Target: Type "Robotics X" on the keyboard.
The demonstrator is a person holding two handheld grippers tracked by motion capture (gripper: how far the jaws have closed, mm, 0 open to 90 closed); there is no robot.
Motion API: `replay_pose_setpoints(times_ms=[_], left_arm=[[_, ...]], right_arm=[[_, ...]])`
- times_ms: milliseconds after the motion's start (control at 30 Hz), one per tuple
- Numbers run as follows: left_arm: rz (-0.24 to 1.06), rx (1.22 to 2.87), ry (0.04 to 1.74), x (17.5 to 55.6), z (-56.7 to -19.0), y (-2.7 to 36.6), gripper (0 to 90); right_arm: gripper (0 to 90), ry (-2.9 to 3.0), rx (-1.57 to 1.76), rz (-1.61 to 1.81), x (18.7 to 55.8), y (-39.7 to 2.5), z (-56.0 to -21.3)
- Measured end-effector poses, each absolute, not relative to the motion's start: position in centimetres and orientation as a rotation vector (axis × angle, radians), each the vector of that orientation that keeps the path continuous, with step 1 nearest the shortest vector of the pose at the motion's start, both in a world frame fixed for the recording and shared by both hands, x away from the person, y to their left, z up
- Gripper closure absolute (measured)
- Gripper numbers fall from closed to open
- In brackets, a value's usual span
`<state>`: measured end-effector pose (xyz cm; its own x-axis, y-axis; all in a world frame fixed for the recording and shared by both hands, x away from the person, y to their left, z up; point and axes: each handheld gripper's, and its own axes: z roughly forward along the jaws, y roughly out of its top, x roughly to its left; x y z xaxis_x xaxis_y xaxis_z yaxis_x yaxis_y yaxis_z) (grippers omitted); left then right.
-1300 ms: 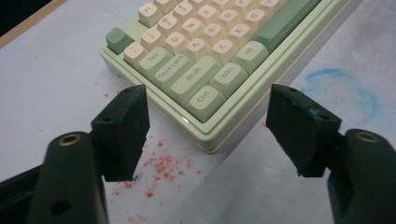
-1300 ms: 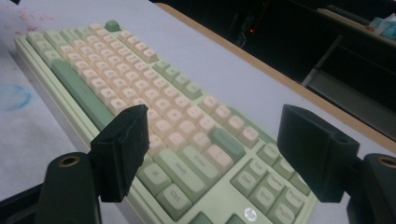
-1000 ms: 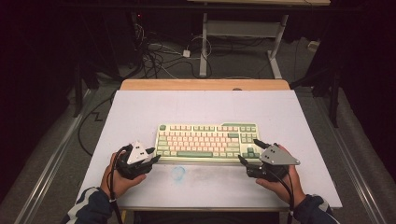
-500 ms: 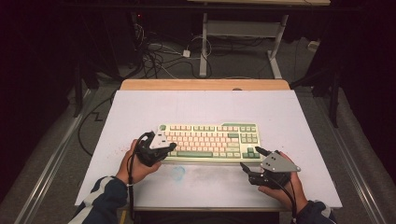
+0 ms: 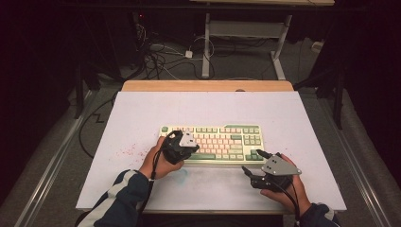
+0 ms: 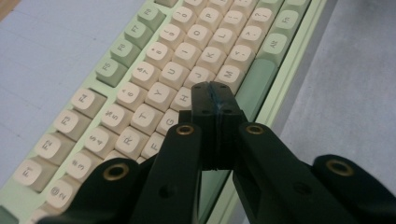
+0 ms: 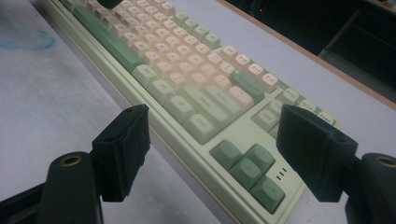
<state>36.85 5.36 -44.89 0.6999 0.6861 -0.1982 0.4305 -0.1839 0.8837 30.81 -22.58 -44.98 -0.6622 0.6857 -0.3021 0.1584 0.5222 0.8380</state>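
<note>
The left claw (image 5: 185,144) stood over the left half of the keyboard (image 5: 222,139), its jaws pressed together with nothing between them. In the left gripper view the closed tips (image 6: 215,100) hung just above the letter rows, around the G, H and B keys, with the long green space bar (image 6: 254,86) just beside them toward the near edge. Whether the tips touched a key could not be told.

The keyboard lay flat on the white tabletop (image 5: 142,118), near the middle, its long axis running left to right and its near edge facing the person.

The right claw (image 5: 253,163) sat off the keyboard's near right corner, resting low on the tabletop, jaws wide apart and empty. In the right gripper view its spread jaws framed the green arrow-key cluster (image 7: 250,163), which lay just beyond them.

Judgement: the left claw was the nearer to the keys and appeared set to press one. The keys lay directly beneath it, so the coming move would be mainly downward.
</note>
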Motion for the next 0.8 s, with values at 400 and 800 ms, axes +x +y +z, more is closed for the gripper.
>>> replay_pose_setpoints(times_ms=[400,800], left_arm=[[0.319,1.878,0.903,37.7,-46.6,4.0,87.2],[0.367,1.762,0.844,37.0,-44.5,5.3,78.5]], right_arm=[[26.4,2.159,0.678,1.068,30.9,-22.4,-45.2],[26.4,2.151,0.676,1.077,30.8,-22.6,-45.0]])
